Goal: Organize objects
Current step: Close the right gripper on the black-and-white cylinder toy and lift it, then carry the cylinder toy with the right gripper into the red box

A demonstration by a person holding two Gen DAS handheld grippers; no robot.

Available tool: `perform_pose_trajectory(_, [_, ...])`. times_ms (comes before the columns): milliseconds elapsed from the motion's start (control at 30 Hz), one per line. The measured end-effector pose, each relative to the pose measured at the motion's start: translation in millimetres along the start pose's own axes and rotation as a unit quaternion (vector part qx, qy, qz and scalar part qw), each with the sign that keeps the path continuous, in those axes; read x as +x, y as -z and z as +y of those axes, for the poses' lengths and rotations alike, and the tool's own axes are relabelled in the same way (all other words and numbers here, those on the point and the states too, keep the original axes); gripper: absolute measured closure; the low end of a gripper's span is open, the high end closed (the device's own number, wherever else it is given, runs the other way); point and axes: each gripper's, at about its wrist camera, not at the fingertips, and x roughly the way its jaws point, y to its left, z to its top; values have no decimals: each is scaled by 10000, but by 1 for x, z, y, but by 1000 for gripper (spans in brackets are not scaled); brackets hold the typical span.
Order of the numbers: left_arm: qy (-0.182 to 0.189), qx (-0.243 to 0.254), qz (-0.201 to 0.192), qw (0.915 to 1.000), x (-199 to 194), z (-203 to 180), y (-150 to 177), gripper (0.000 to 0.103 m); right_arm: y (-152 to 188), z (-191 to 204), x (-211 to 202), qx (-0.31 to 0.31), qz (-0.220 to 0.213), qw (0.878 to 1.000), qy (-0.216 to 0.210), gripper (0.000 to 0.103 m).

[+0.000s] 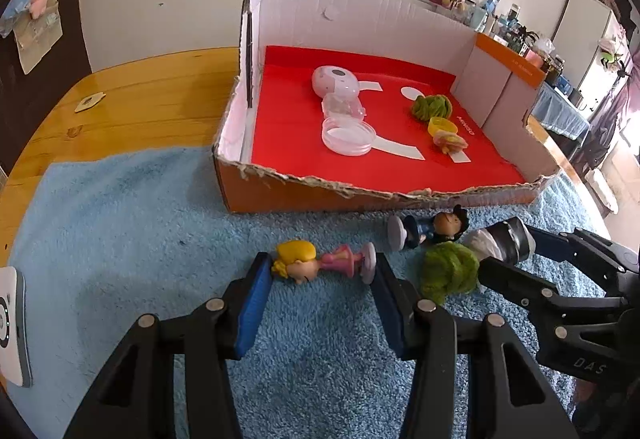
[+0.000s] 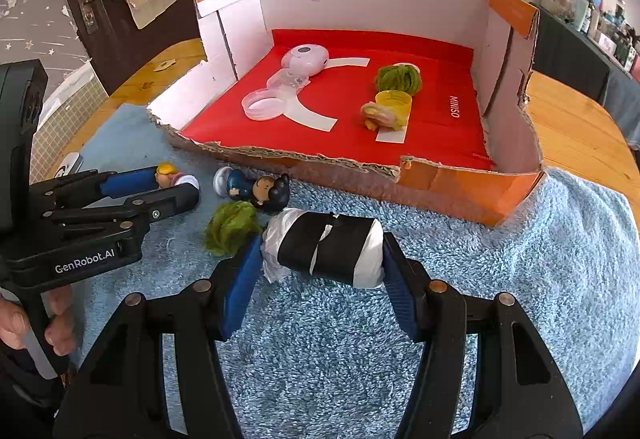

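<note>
A torn cardboard box [image 1: 280,187] lined in red sits at the blue towel's [image 1: 120,223] far edge. Before it, the right gripper [image 2: 323,263] clamps a black-and-white roll [image 2: 328,249] endwise, and the left gripper [image 1: 320,271] clamps a blonde figurine [image 1: 316,263] lying on the towel.

Torn low box front [image 2: 304,155] passable; dark-haired figure [image 2: 260,189], green tuft [image 2: 232,225] between tongs.
</note>
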Motion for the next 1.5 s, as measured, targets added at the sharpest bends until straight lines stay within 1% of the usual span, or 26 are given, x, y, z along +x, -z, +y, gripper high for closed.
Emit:
perform_pose_trajectory(567, [66, 41, -93, 9999, -10, -4, 8, 51, 7, 6, -14, -12, -115, 9999, -65, 46])
perform_pose_trajectory(1033, [173, 48, -344, 9992, -37, -7, 12, 51, 8, 17, -35, -93, -305, 9994, -96, 46])
perform_pose_trajectory(1267, [235, 85, -490, 9985, -50, -11, 5, 51, 3, 19, -43, -127, -415, 9990, -113, 46])
perform_pose_trajectory(1500, [270, 157, -624, 9976, -56, -16, -13, 51, -8, 18, -51, -156, -528, 9984, -106, 46])
